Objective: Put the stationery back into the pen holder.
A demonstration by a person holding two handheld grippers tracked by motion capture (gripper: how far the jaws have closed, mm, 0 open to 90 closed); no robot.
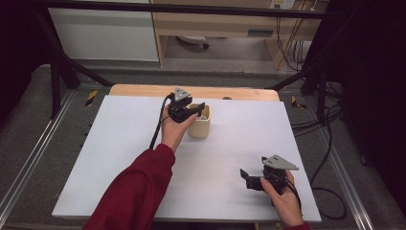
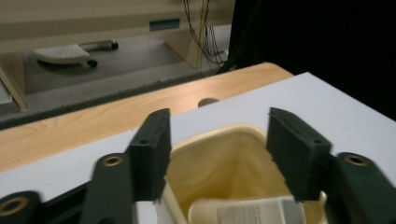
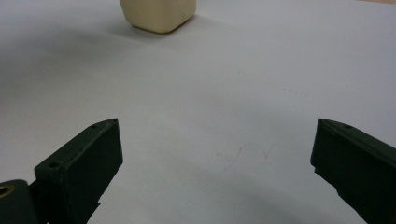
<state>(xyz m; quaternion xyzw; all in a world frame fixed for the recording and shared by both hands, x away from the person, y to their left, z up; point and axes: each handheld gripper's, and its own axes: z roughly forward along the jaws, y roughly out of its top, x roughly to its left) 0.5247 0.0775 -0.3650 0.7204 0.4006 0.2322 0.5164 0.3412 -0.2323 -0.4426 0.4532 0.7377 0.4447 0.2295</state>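
The left gripper [image 1: 195, 109] hangs directly over the mouth of a cream cup [image 1: 200, 126], jaws parted about as wide as the cup's opening and holding nothing. In the left gripper view the cup [image 2: 233, 158] sits just below and between the jaws, and a white tube [image 2: 247, 212] lies inside it, low in the cup and nearest the gripper's camera side. The tube's long axis appears to run across the jaw gap, roughly from one jaw towards the other, though only its upper part can be seen. That is the relation the coming move seems to turn on: a straight descent would bring the jaws down at the tube's ends rather than its sides, so a turn of the hand may be needed, and the cup's walls leave little room beside the jaws.

The right gripper [image 1: 245, 178] rests well apart, low over the worktop [image 1: 119, 158] near its close edge, jaws spread wide and empty. From it the cup [image 3: 158, 14] lies far ahead and slightly left, with bare worktop between. The left hand is plainly the nearer one. The cup stands close to the worktop's far edge, with open surface on every other side.
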